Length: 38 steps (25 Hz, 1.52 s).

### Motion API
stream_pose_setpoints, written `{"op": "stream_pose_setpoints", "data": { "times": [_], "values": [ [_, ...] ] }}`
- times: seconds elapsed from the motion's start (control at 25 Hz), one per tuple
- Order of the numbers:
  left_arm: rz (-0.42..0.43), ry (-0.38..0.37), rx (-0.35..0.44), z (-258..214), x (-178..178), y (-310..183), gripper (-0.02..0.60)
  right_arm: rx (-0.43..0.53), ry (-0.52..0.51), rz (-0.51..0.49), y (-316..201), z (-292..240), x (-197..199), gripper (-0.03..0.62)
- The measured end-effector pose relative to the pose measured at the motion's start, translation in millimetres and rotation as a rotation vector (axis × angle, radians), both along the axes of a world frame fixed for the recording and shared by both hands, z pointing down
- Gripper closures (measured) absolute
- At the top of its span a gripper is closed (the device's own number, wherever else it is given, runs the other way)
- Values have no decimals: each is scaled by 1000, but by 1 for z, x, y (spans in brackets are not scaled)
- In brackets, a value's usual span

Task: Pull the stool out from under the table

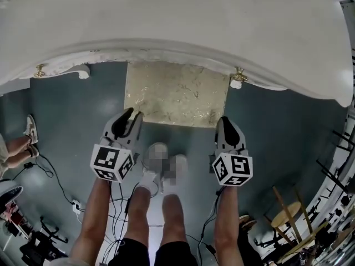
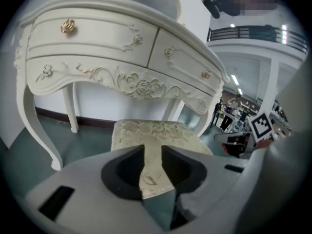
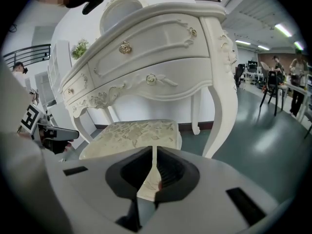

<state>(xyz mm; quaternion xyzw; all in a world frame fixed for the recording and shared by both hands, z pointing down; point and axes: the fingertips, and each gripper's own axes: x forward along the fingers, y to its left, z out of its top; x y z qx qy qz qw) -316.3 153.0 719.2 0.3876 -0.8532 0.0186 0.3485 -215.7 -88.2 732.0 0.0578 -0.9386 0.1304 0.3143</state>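
The stool (image 1: 176, 93) has a cream patterned seat and stands half under the white ornate table (image 1: 166, 21), its near edge sticking out over the grey-green floor. My left gripper (image 1: 133, 115) hovers at the seat's near left corner with its jaws slightly apart and nothing between them. My right gripper (image 1: 226, 121) hangs just off the near right corner, shut and empty. In the left gripper view the stool (image 2: 151, 130) lies straight ahead of the left gripper (image 2: 152, 152), below the table's drawers (image 2: 97, 48). The right gripper view shows the stool (image 3: 131, 133) beyond the right gripper (image 3: 155, 152).
The table's curved legs (image 2: 34, 126) (image 3: 222, 106) flank the stool. The person's legs and shoes (image 1: 161, 165) stand between the grippers. Cables (image 1: 61, 187) trail on the floor at left, another person's feet (image 1: 28, 140) are at far left, and a wooden stool (image 1: 288, 212) stands at lower right.
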Motion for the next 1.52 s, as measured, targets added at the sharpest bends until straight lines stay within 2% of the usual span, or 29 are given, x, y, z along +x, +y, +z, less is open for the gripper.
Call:
{"op": "stream_pose_setpoints", "data": {
  "times": [0.04, 0.08, 0.12, 0.2, 0.44, 0.6, 0.84, 1.04, 1.2, 1.24, 1.4, 1.52],
  "values": [
    [-16, 12, 10, 2, -4, 2, 473, -16, 5, -5, -1, 3, -2, 571],
    [-31, 16, 16, 5, -9, 4, 449, -38, 11, -13, -1, 7, -4, 519],
    [-44, 21, 23, 7, -13, 5, 408, -62, 19, -24, 0, 11, -6, 439],
    [-59, 45, 37, 14, -18, 7, 348, -96, 38, -40, -1, 20, -9, 355],
    [-114, 124, 14, 45, -31, 17, 261, -192, 95, -48, -5, 52, -14, 254],
    [-112, 182, 14, 58, -32, 13, 252, -235, 122, -35, -11, 62, -18, 237],
    [-106, 226, 8, 73, -39, 12, 252, -305, 125, -53, -10, 65, -23, 223],
    [-105, 280, 59, 79, -42, 12, 214, -352, 115, -82, -6, 65, -28, 220],
    [-91, 274, 71, 82, -44, 13, 197, -374, 105, -96, -5, 67, -30, 214],
    [-91, 282, 80, 84, -45, 14, 177, -380, 104, -99, -4, 68, -31, 209],
    [-85, 375, 154, 95, -45, 14, 140, -410, 94, -113, -3, 72, -33, 195],
    [-51, 412, 185, 101, -47, 13, 127, -450, 77, -134, 0, 77, -35, 189]
  ]
}}
